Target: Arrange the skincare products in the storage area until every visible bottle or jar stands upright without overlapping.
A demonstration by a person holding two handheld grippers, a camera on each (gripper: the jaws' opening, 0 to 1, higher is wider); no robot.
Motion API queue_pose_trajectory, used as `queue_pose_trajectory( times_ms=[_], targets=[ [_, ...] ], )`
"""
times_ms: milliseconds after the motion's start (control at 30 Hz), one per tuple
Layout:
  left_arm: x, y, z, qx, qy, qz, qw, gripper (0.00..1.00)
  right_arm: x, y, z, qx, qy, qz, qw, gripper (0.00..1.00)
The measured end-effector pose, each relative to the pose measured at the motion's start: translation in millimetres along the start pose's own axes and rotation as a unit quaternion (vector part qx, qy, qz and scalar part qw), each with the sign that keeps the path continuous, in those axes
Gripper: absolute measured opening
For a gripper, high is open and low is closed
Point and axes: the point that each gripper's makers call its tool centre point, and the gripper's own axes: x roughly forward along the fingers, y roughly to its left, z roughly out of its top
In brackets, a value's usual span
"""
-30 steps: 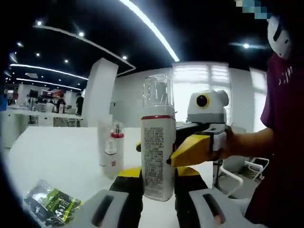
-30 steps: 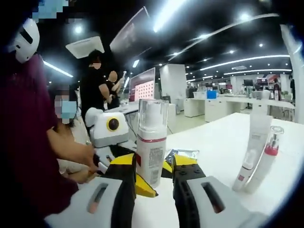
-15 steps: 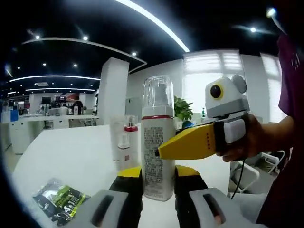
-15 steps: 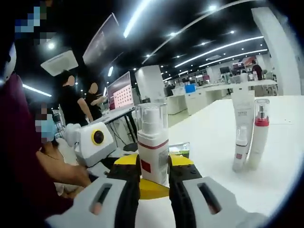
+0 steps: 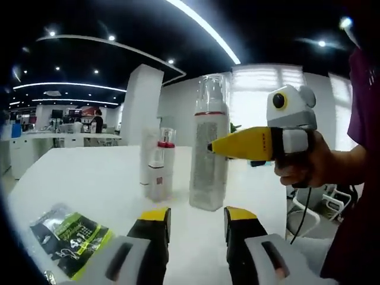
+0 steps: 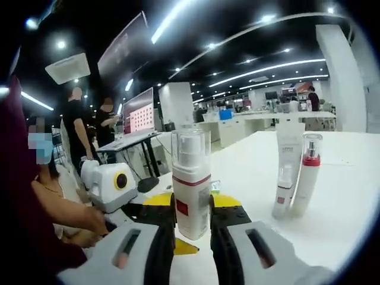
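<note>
White pump bottle with clear cap and red band stood upright on white table, clamped between jaws of right gripper. Left gripper held just short of bottle, jaws apart, nothing gripped. White tube and small red-collared bottle stood upright nearby, touching. Green-printed sachet laid flat on table.
</note>
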Motion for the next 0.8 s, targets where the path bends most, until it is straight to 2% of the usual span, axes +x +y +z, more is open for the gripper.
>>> queue_pose_trajectory(
  times_ms=[133,200,233,300,367,433,533,600,633,700,800],
  targets=[
    [-4.8,11.7,-9.6,-0.020,-0.009,0.005,0.9998,0.42,-3.7,-27.0,-8.4,0.001,-0.002,-0.041,0.9992,0.20],
    [-4.6,17.7,-13.1,-0.040,-0.014,0.010,0.9990,0.53,-4.2,-35.6,-11.8,0.002,-0.002,-0.047,0.9989,0.20],
    [-4.7,21.6,-14.8,-0.044,-0.018,0.014,0.9988,0.62,-5.1,-43.9,-15.0,0.010,0.002,-0.057,0.9983,0.20],
    [-5.5,26.1,-16.2,-0.040,-0.024,0.023,0.9986,0.70,-6.1,-54.1,-16.0,0.006,-0.001,-0.069,0.9976,0.20],
    [-6.7,30.4,-19.6,-0.039,-0.026,0.024,0.9986,0.71,-6.2,-65.9,-16.7,0.004,-0.001,-0.082,0.9967,0.20],
    [-7.0,31.3,-18.1,-0.047,-0.030,0.023,0.9982,0.71,-6.4,-77.9,-17.5,-0.018,0.005,-0.098,0.9950,0.20],
    [-6.3,25.1,-12.1,-0.038,-0.053,0.010,0.9978,0.74,-3.8,-97.1,-19.2,-0.021,0.006,-0.114,0.9932,0.20],
    [-5.6,21.7,-18.5,-0.021,-0.043,0.006,0.9988,0.75,-2.4,-109.5,-22.8,-0.021,0.010,-0.129,0.9914,0.20],
    [-5.5,17.4,-22.6,0.002,-0.031,-0.001,0.9995,0.75,-1.2,-113.5,-24.0,-0.023,0.011,-0.131,0.9911,0.20],
    [-3.0,5.3,-20.6,0.005,-0.039,-0.022,0.9990,0.76,-0.3,-125.6,-27.2,-0.037,0.012,-0.149,0.9881,0.20],
    [-0.3,0.4,-23.9,0.011,-0.034,-0.031,0.9989,0.77,4.2,-139.0,-34.6,-0.028,0.016,-0.159,0.9868,0.20]
  ],
)
